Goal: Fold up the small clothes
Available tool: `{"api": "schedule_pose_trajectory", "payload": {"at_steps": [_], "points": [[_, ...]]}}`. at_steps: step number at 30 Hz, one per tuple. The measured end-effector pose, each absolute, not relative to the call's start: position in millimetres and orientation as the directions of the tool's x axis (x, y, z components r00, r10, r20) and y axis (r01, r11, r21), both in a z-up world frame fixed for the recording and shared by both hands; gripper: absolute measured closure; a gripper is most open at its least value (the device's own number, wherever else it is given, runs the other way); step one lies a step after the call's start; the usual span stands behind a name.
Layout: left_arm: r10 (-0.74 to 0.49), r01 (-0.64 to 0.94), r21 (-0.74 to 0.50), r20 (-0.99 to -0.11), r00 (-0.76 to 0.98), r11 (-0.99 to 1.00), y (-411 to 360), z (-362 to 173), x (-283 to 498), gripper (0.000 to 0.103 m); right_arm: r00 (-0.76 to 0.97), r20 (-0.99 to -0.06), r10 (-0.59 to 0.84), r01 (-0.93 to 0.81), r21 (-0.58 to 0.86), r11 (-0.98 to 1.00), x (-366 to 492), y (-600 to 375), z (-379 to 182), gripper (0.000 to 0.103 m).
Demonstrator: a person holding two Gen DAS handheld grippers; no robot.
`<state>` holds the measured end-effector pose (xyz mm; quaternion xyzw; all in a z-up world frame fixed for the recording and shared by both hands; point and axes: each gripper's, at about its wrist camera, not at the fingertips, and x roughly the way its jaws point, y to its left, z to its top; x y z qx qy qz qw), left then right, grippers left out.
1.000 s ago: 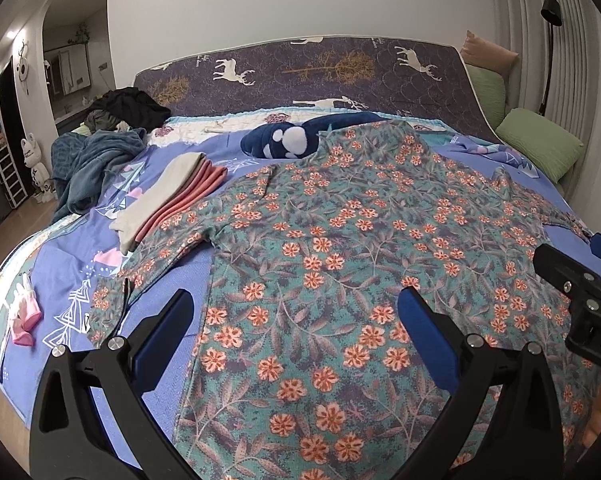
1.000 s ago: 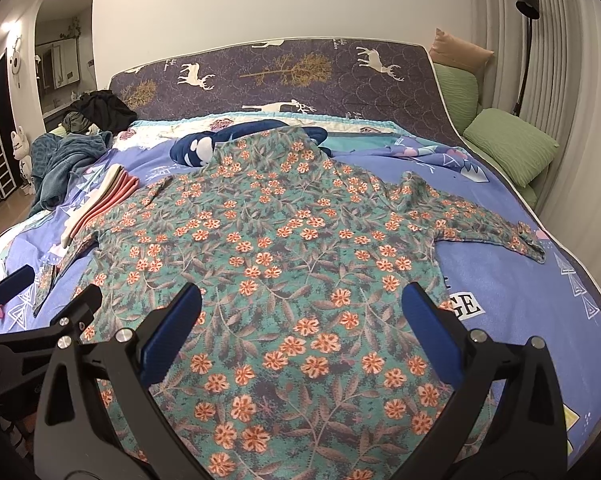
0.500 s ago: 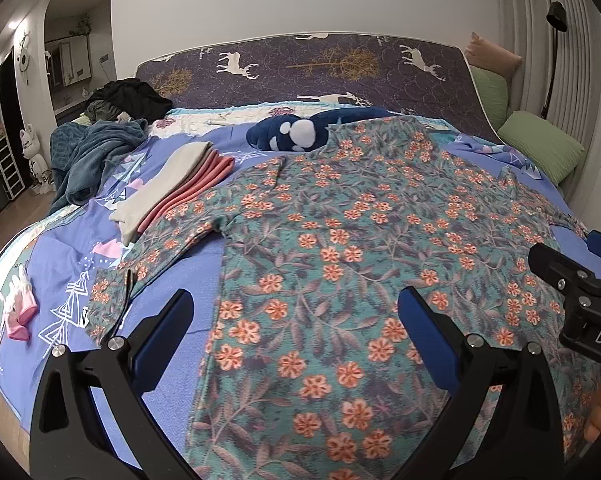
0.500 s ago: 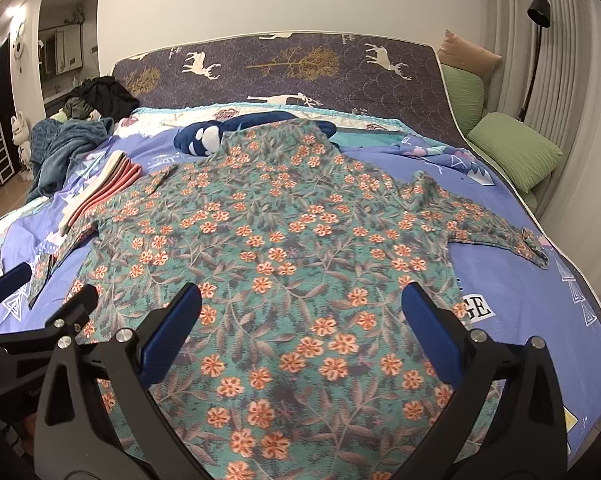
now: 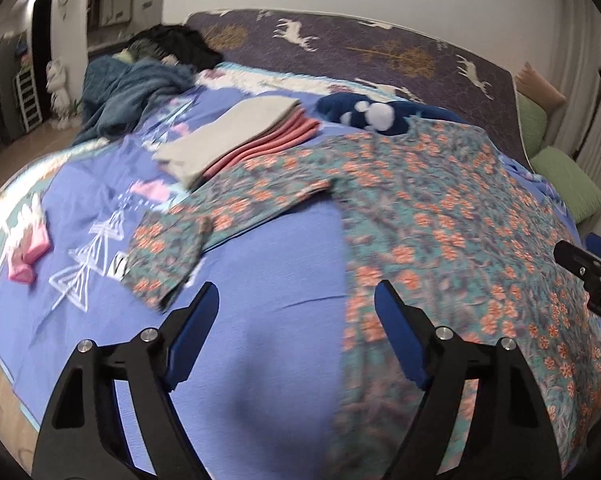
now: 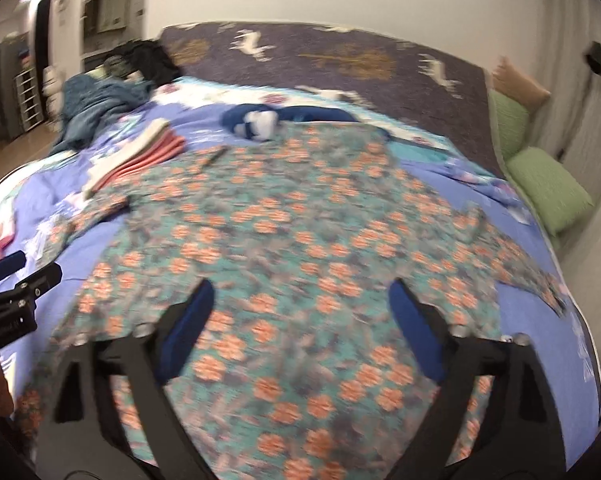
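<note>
A teal shirt with orange flowers (image 5: 452, 216) lies spread flat on the bed, sleeves out to both sides; it also fills the right wrist view (image 6: 300, 248). My left gripper (image 5: 296, 300) is open and empty, above the blue sheet just left of the shirt's side edge, near its left sleeve (image 5: 168, 248). My right gripper (image 6: 300, 300) is open and empty above the shirt's lower middle. The right gripper's tip shows at the right edge of the left wrist view (image 5: 588, 268); the left gripper shows at the left edge of the right wrist view (image 6: 16, 288).
A stack of folded clothes, beige over pink (image 5: 240, 136), lies beyond the left sleeve. A navy plush toy (image 5: 364, 114) sits by the collar. Rumpled teal and black clothes (image 5: 136, 84) lie at the far left. Pink socks (image 5: 24, 252) lie near the bed's left edge. Green pillows (image 6: 548, 188) are on the right.
Both grippers have swung left. The left wrist view now looks over the bare sheet and left sleeve instead of the shirt's body. Both views are blurred by motion.
</note>
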<state>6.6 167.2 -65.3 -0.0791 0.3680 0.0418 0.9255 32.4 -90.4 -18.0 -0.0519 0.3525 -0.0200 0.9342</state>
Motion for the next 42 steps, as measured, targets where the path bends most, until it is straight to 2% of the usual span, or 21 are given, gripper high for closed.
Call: {"api": "schedule_pose_trajectory", "payload": {"at_steps": [3,5,7,11,15,18,25,28,29,30,31,32,33,37,42], "points": [[0.11,-0.205,-0.058,-0.685,0.72,0.977,195,-71,-2,0.022,0.701,-0.71,0.067,-0.137,-0.042,0.99,52,-69,-18,0.057],[0.148,-0.244,-0.037,-0.702,0.697,0.969,214,-78,-4,0.022,0.644,-0.745,0.174,-0.227,0.03,0.973,69,-52,-20,0.063],[0.155,-0.264,-0.038,-0.726,0.669,0.964,230,-87,-2,0.022,0.588,-0.763,0.269,-0.316,0.089,0.944,87,-27,-23,0.064],[0.174,-0.276,-0.012,-0.751,0.637,0.961,248,-99,10,0.022,0.521,-0.773,0.362,-0.45,0.112,0.886,118,29,-25,0.064],[0.189,-0.279,0.015,-0.771,0.609,0.96,260,-112,24,0.022,0.372,-0.8,0.47,-0.558,0.211,0.802,160,86,-31,0.064],[0.16,-0.27,-0.006,-0.794,0.586,0.963,266,-122,32,0.022,0.286,-0.827,0.484,-0.581,0.252,0.774,187,123,-47,0.06],[0.134,-0.237,-0.001,-0.821,0.555,0.972,269,-133,42,0.022,0.154,-0.877,0.455,-0.578,0.294,0.761,219,177,-90,0.06],[0.135,-0.235,0.006,-0.833,0.537,0.972,272,-137,47,0.041,0.108,-0.888,0.447,-0.564,0.316,0.763,225,190,-107,0.06],[0.128,-0.234,0.001,-0.838,0.531,0.972,274,-139,50,0.053,0.099,-0.891,0.444,-0.561,0.319,0.764,228,194,-112,0.063],[0.114,-0.228,-0.011,-0.843,0.526,0.974,275,-142,53,0.07,0.09,-0.893,0.44,-0.556,0.322,0.767,229,196,-116,0.08],[0.102,-0.224,-0.02,-0.848,0.52,0.974,275,-144,55,0.08,0.08,-0.896,0.436,-0.546,0.327,0.772,231,197,-120,0.094],[0.101,-0.232,-0.024,-0.854,0.511,0.972,276,-145,57,0.087,0.072,-0.897,0.437,-0.531,0.336,0.778,233,198,-123,0.1],[0.101,-0.24,-0.031,-0.851,0.515,0.97,276,-143,57,0.09,0.074,-0.89,0.45,-0.513,0.353,0.782,235,195,-122,0.1],[0.045,-0.226,-0.109,-0.812,0.583,0.968,272,-114,57,0.091,0.146,-0.856,0.496,-0.533,0.354,0.768,235,184,-88,0.1],[-0.018,-0.114,-0.129,-0.735,0.678,0.985,234,-56,69,0.091,0.244,-0.814,0.527,-0.526,0.346,0.777,245,147,-27,0.1]]}}
